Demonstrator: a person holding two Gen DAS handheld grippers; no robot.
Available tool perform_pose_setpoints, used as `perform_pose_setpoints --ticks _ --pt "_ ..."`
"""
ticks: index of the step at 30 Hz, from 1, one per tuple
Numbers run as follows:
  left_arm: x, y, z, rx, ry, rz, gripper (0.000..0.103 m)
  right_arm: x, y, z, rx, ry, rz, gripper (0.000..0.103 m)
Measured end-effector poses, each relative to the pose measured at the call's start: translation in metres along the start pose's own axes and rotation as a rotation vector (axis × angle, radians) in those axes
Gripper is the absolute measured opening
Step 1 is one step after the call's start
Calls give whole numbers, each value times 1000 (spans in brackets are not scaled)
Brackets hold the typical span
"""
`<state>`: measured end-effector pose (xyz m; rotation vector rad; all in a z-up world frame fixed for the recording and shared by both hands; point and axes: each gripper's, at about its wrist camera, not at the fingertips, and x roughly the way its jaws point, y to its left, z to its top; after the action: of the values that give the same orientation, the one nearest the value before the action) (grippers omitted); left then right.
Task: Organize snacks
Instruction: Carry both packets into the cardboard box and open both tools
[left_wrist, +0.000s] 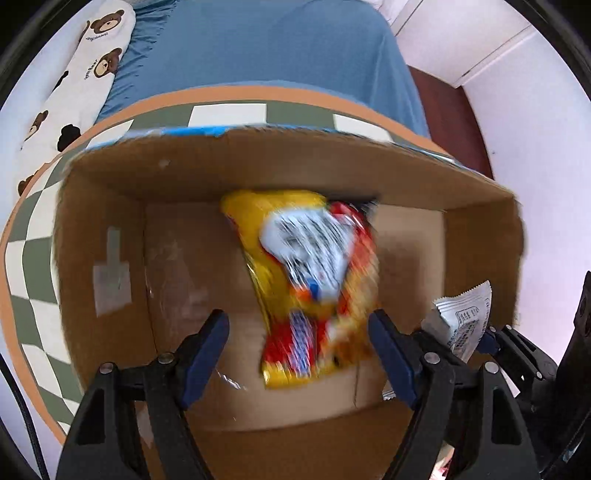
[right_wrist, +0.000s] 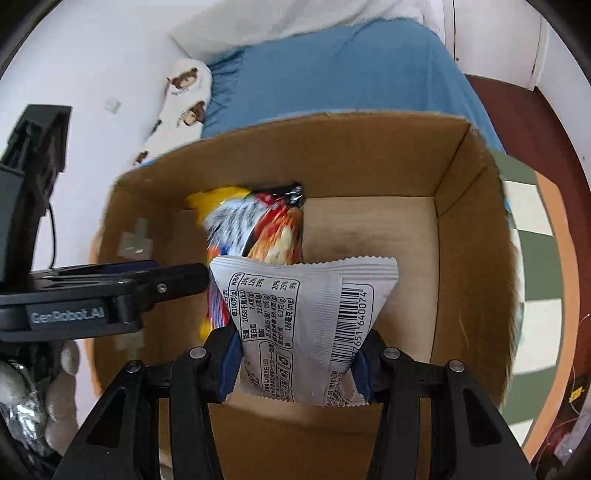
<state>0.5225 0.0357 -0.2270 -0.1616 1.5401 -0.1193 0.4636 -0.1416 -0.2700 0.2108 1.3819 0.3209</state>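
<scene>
Both grippers over the open cardboard box (left_wrist: 110, 229), pointing down into it.

Left gripper (left_wrist: 298, 352): jaws spread, nothing pinched. The yellow-red snack bag (left_wrist: 310, 284) shows between the fingers, blurred, well inside the box; whether it rests on the floor can't be told. Bare box floor to its left and right.

Right gripper (right_wrist: 295, 363): jaws pressed onto the silver snack packet (right_wrist: 306, 317), pinching its lower part; serrated top edge points to the far wall. The packet hangs over the box's near-middle, just right of the yellow-red bag. In the left view it sits by the near right wall.

Right half of the box floor is open. The left gripper's finger runs across at the packet's left, tip almost touching it.

Box stands on a checkered rug (left_wrist: 33, 266); blue bed (left_wrist: 273, 48) beyond the far wall.
</scene>
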Motion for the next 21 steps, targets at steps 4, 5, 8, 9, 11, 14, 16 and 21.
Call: perform_pose_setpoints --ticks 4,5,8,9,11,14,16,21 --pt "5 0 6 1 -19 54 77 20 -13 9 0 -1 -54 56" --pt "5 -1 3 2 -26 65 77 22 -15 12 -4 2 -74 62" --pt "2 1 -3 -23 -50 62 77 20 -20 14 0 0 -64 90" --pt "0 2 -7 -36 -62 56 77 19 -21 14 -1 1 -62 90" --pt "-5 4 -16 -49 -86 58 79 16 -22 10 -2 -4 -64 92" --pt "-12 4 -27 -47 -116 80 86 6 -19 1 -7 -20 -80 94" --pt "-18 5 -36 -46 -128 90 92 -2 -17 -6 -5 -32 -92 95" --pt "-34 -1 -57 -13 -190 114 95 -21 -17 -30 7 -50 -108 96"
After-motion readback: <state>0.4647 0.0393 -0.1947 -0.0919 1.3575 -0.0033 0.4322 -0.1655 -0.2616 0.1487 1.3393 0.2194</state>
